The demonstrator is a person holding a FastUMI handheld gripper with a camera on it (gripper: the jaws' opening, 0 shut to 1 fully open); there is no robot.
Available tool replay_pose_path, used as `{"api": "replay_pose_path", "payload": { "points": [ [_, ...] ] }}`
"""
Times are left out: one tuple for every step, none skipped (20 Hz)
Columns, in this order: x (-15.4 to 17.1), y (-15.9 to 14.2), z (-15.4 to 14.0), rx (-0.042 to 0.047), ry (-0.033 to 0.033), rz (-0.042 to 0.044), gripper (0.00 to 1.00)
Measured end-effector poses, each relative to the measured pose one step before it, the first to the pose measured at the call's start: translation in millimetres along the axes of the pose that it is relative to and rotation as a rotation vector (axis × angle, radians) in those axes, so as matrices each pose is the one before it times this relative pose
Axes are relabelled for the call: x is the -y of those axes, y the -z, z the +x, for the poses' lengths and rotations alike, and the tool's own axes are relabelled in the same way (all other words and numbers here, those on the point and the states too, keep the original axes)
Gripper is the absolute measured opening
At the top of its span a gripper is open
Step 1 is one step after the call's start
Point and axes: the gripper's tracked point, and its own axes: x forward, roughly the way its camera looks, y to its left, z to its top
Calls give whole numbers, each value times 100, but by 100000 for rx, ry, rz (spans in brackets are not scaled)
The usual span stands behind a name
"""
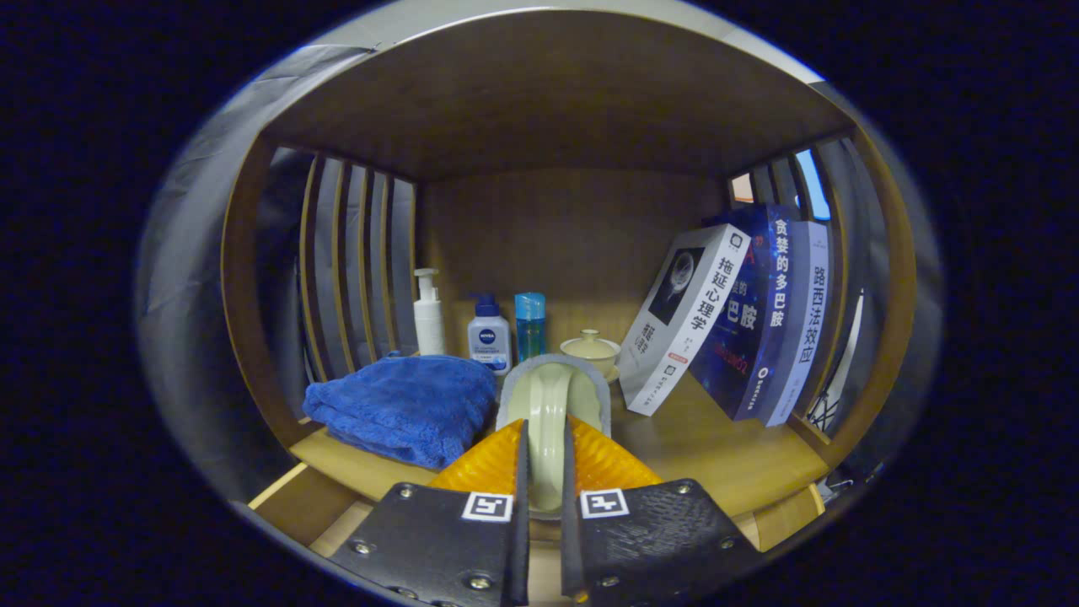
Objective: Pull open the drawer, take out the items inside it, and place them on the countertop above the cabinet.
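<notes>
gripper view: gripper (544, 472) clamped on a pale cup (552, 405), both fingers pressing its handle, held just above the countertop (716, 447) beside the blue towel (405, 405). step: placing. next: lower, release.

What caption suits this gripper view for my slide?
Gripper shut on a pale cup's handle, held above the countertop beside a blue towel.

Folded blue towel (405, 406), three bottles (489, 337), lidded cup (591, 348), leaning books (742, 316)
</notes>
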Motion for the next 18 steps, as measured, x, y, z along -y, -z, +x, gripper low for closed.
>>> {"api": "replay_pose_path", "payload": {
  "points": [
    [-70, 106, 299, 220, 353, -29, 15],
    [213, -131, 318, 1167, 854, -370, 19],
    [152, -83, 161, 1027, 891, -447, 19],
    [173, -101, 56, 958, 788, -419, 19],
    [-167, -208, 137, 791, -117, 87, 19],
    [-45, -3, -262, 766, 68, -184, 23],
    [151, -183, -279, 782, 226, -434, 22],
    [-32, -237, -298, 1044, -271, -356, 23],
    [-78, -234, -262, 961, -323, 102, 23],
    [-76, -251, -371, 655, -987, 384, 23],
    [-93, -294, -435, 503, -660, 810, 22],
    [-116, -427, -535, 574, -925, 941, 22],
    [-6, -345, -315, 923, -692, 401, 22],
    [95, -274, -493, 719, -449, -44, 22],
    [-42, -302, -640, 370, -402, -247, 22],
    [-23, -24, -610, 88, -518, -42, 22],
    [-124, -164, -588, 333, -751, -129, 22],
    [-16, -24, -587, 410, -487, -352, 23]
  ]
}}
